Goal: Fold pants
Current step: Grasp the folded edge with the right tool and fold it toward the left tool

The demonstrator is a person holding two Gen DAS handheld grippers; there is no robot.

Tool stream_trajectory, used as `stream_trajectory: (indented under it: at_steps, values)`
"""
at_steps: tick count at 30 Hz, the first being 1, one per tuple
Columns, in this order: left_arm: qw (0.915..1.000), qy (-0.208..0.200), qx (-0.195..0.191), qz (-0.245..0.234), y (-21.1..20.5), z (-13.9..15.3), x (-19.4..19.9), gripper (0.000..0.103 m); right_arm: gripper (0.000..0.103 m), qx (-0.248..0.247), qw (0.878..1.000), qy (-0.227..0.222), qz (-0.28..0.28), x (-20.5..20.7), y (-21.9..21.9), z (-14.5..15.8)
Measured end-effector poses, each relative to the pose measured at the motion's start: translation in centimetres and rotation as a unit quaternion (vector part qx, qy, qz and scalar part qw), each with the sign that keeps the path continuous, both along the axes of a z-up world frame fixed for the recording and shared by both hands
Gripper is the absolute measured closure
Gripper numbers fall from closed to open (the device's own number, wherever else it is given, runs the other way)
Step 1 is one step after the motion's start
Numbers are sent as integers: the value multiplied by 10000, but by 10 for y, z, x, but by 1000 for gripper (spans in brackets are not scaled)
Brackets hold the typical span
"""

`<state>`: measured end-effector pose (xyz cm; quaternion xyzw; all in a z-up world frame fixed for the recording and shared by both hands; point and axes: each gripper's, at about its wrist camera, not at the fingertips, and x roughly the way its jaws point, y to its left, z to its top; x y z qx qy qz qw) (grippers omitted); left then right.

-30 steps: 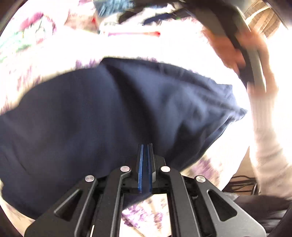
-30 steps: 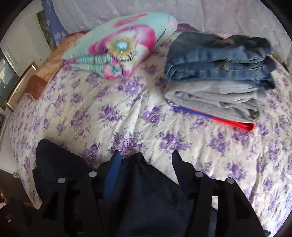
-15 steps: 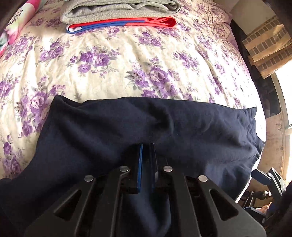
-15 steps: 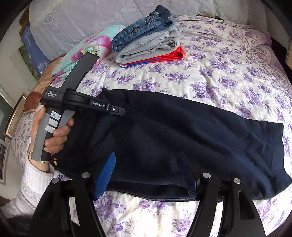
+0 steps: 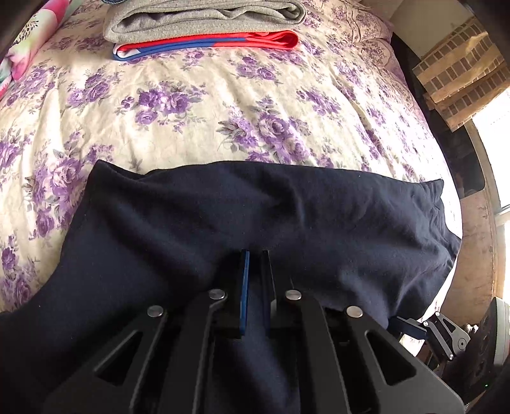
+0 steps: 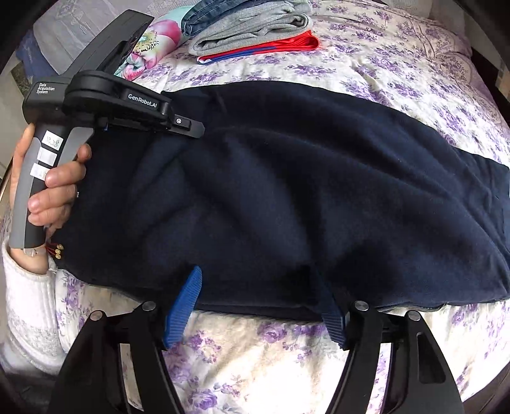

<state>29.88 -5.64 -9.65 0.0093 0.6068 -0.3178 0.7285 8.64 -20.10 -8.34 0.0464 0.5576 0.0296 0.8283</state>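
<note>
One pair of navy pants (image 6: 287, 191) lying folded lengthwise, left gripper (image 5: 254, 286) jaws pinching it, right gripper (image 6: 255, 305) jaws wide

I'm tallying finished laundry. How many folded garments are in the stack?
3 visible: jeans on top, grey garment in the middle, red-and-blue garment underneath. Others may be hidden.
</note>
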Motion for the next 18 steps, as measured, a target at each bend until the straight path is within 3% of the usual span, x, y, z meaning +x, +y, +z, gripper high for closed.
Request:
stream_trajectory:
  at_steps: [5,9,12,15,18]
  values:
    - [9999,-79,-66,1,2,0,-4,97,29,264,9994,-173,-131,-8,-18,24]
    - [9994,-322,143,23,-3,4,-14,97,23,651,9912,-533,-1023,-37,-79,50]
    - [9983,-468,340,-11,-5,12,-35,97,21,1251,9684,-757,-2020,-70,-144,53]
    - [9987,-307,-21,-394,-13,21,-74,96,20,1723,9383,-728,-2909,-103,-201,35]
    - [9967,-188,-245,-756,-24,19,-119,88,20,2438,9121,-670,-3228,-118,-239,13]
